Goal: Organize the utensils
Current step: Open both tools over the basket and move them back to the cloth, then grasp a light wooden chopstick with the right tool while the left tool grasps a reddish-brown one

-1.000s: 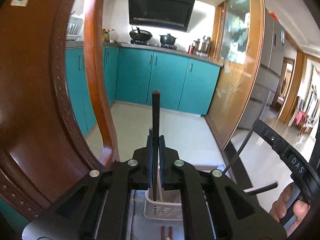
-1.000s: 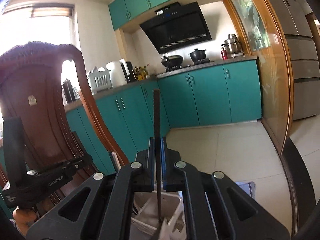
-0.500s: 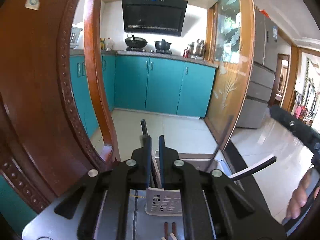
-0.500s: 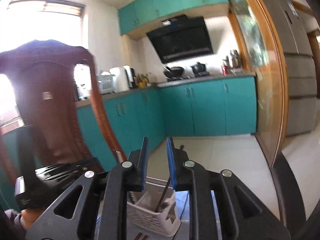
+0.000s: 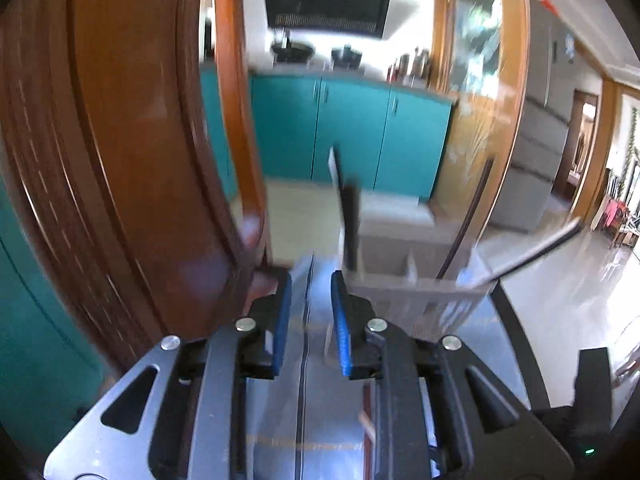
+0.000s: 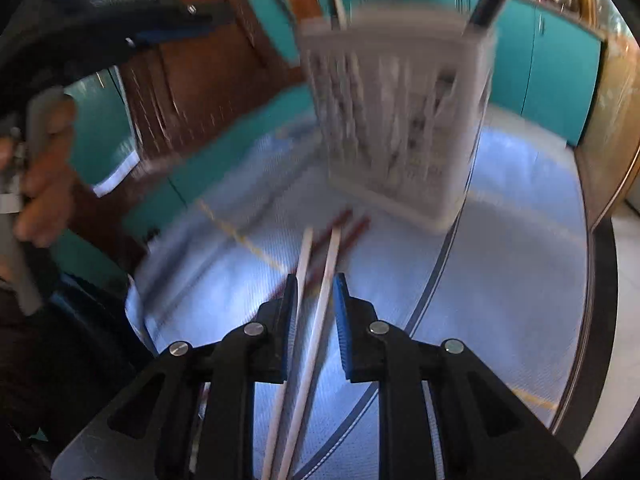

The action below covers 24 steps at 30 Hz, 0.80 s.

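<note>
My left tongs [image 5: 307, 300] have just been parting, nothing between them. My right tongs [image 6: 314, 304] stand released over two white chopsticks [image 6: 320, 280] on the tabletop [image 6: 500, 280]; the utensil basket [image 6: 400, 120] stands at twelve o'clock.

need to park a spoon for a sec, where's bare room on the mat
Bare mat lies right of the white basket, out to the table's dark rim. Another open patch sits left of the chopsticks, toward the wooden chair. Crowded: directly in front of the basket, where white chopsticks and red chopsticks lie.
</note>
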Each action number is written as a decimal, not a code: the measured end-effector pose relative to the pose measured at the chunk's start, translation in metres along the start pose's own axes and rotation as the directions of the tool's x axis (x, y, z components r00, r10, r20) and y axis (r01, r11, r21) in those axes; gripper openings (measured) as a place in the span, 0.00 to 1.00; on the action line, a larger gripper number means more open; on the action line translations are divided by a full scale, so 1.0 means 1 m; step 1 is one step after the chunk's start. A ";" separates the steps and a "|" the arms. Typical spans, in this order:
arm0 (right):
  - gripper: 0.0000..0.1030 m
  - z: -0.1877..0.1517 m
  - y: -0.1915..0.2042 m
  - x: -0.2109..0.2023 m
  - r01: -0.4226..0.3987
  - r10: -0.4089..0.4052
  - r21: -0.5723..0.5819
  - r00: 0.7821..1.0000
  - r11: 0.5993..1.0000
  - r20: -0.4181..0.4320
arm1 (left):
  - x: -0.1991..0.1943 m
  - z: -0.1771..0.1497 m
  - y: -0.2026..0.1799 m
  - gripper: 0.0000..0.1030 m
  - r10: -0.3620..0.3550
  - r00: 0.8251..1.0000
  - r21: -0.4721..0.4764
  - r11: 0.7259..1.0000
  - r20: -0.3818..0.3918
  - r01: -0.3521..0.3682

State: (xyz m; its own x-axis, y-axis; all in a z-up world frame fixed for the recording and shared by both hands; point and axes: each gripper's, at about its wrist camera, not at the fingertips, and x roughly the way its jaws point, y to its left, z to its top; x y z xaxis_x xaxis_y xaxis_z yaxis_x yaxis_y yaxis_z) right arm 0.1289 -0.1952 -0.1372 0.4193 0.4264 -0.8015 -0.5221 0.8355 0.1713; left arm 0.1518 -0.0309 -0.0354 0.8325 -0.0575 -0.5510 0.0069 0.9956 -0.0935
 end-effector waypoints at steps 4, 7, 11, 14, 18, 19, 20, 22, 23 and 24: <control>0.19 -0.004 0.002 0.019 0.000 0.001 0.008 0.998 1.000 -0.059 | 0.020 -0.016 0.003 0.20 0.000 0.993 -0.004 1.000 -0.122 -0.001; 0.19 -0.005 0.014 0.022 0.012 -0.013 -0.019 0.999 1.000 -0.042 | 0.026 -0.024 0.003 0.21 0.024 0.987 0.019 1.000 -0.158 -0.021; 0.19 -0.007 0.027 0.034 0.060 -0.065 -0.062 0.995 0.996 -0.078 | 0.028 -0.029 0.002 0.26 0.024 0.984 0.030 0.999 -0.174 -0.019; 0.18 -0.009 0.025 0.037 0.107 -0.111 -0.055 0.990 0.993 -0.082 | 0.033 -0.027 -0.002 0.26 0.028 0.982 0.045 0.999 -0.188 -0.020; 0.10 -0.006 -0.001 0.033 0.132 -0.126 0.064 0.988 0.989 -0.088 | 0.040 -0.034 -0.003 0.26 0.032 0.974 0.057 0.998 -0.225 -0.020; 0.10 -0.005 -0.009 0.031 0.143 -0.135 0.086 0.987 0.986 -0.090 | 0.041 -0.036 -0.003 0.26 0.029 0.971 0.056 0.998 -0.238 -0.016; 0.10 -0.005 -0.014 0.030 0.149 -0.140 0.099 0.986 0.984 -0.092 | 0.044 -0.037 -0.003 0.26 0.025 0.967 0.053 0.999 -0.252 -0.012; 0.09 -0.009 -0.028 0.026 0.153 -0.141 0.136 0.986 0.979 -0.090 | 0.051 -0.042 -0.002 0.26 0.009 0.955 0.044 0.999 -0.296 0.004; 0.09 -0.010 -0.033 0.023 0.145 -0.134 0.150 0.987 0.978 -0.084 | 0.053 -0.045 -0.002 0.26 0.006 0.951 0.042 0.999 -0.308 0.007; 0.09 -0.010 -0.037 0.017 0.115 -0.105 0.166 0.992 0.979 -0.064 | 0.058 -0.049 -0.002 0.26 0.005 0.943 0.042 0.999 -0.333 0.009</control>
State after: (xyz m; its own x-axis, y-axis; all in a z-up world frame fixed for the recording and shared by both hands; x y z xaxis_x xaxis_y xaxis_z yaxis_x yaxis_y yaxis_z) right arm 0.1481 -0.2225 -0.1633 0.4236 0.3130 -0.8501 -0.3401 0.9247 0.1710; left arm 0.1727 -0.0400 -0.1073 0.6006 -0.0737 -0.7961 0.0378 0.9972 -0.0638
